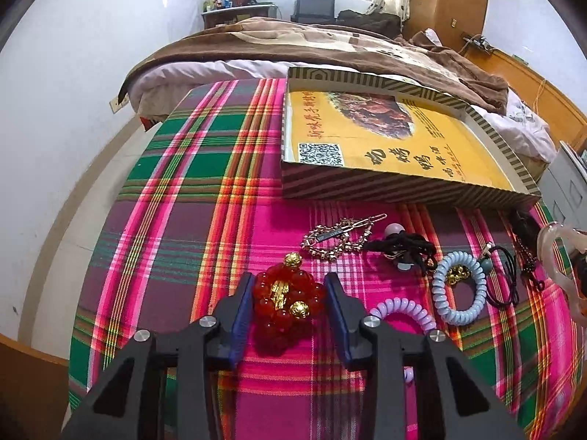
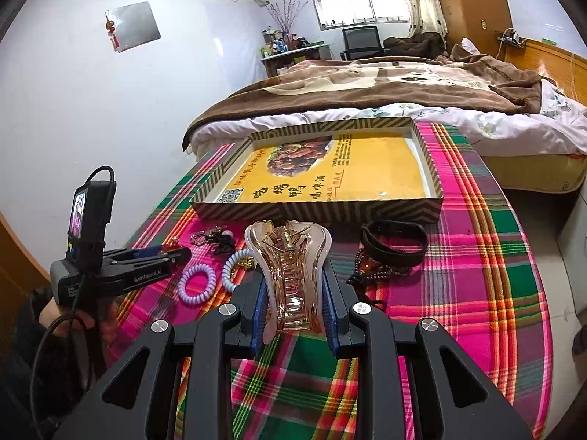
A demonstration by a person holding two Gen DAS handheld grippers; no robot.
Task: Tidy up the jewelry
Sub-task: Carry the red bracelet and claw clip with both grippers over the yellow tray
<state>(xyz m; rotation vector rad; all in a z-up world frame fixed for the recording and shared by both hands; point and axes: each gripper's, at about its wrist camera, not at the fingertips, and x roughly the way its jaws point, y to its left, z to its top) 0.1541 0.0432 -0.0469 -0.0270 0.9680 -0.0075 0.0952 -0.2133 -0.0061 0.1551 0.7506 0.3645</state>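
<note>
A red bead bracelet (image 1: 288, 300) with gold beads lies bunched on the plaid cloth (image 1: 176, 220). My left gripper (image 1: 290, 278) is closed around it, blue pads against the beads on both sides. In the right wrist view that gripper (image 2: 176, 253) reaches in from the left, held by a hand. My right gripper (image 2: 293, 282) is shut on a clear amber hair claw (image 2: 290, 275), held upright above the cloth. The claw's edge (image 1: 554, 256) also shows at the far right of the left wrist view. An open striped cardboard box (image 1: 367, 187) with a yellow printed bottom lies behind, nothing in it.
On the cloth lie a gold chain clip (image 1: 337, 238), black hair ties (image 1: 403, 249), a pale blue spiral tie (image 1: 458, 289), a lilac spiral tie (image 1: 400, 308), a black wristband (image 2: 394, 245) and dark beads (image 2: 370, 267). A bed (image 2: 367, 88) stands beyond the box.
</note>
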